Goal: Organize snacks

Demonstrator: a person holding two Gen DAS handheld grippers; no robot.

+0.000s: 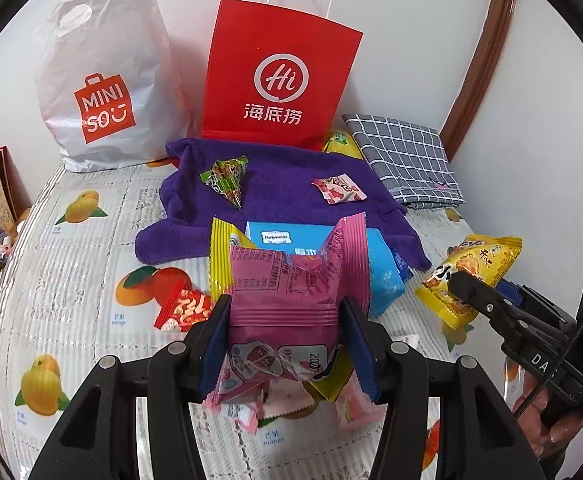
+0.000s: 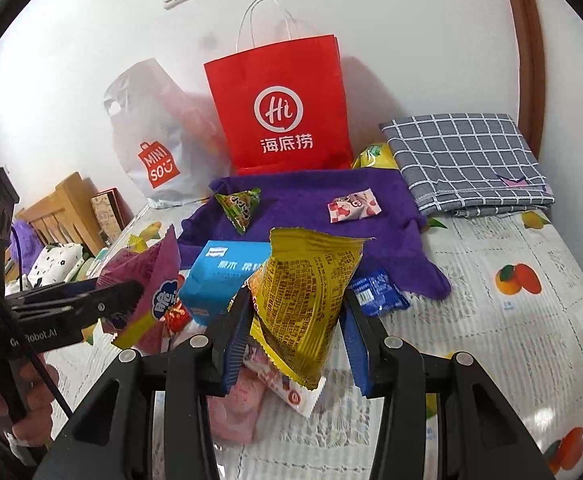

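Observation:
My left gripper (image 1: 285,312) is shut on a pink snack packet (image 1: 291,292) and holds it above the table. My right gripper (image 2: 297,312) is shut on a yellow snack packet (image 2: 307,296); it also shows in the left wrist view (image 1: 471,276). A light blue box (image 2: 227,276) lies at the front edge of a purple towel (image 2: 311,200). On the towel lie a green triangular packet (image 2: 240,206) and a pink-and-white candy packet (image 2: 353,205). A small dark blue packet (image 2: 377,292) and a red packet (image 1: 183,308) lie near the box.
A red paper bag (image 2: 287,112) and a white MINISO plastic bag (image 2: 151,132) stand at the back against the wall. A folded grey checked cloth (image 2: 467,156) lies at the back right. More pink packets (image 2: 243,404) lie under the grippers on the fruit-print tablecloth (image 2: 511,320).

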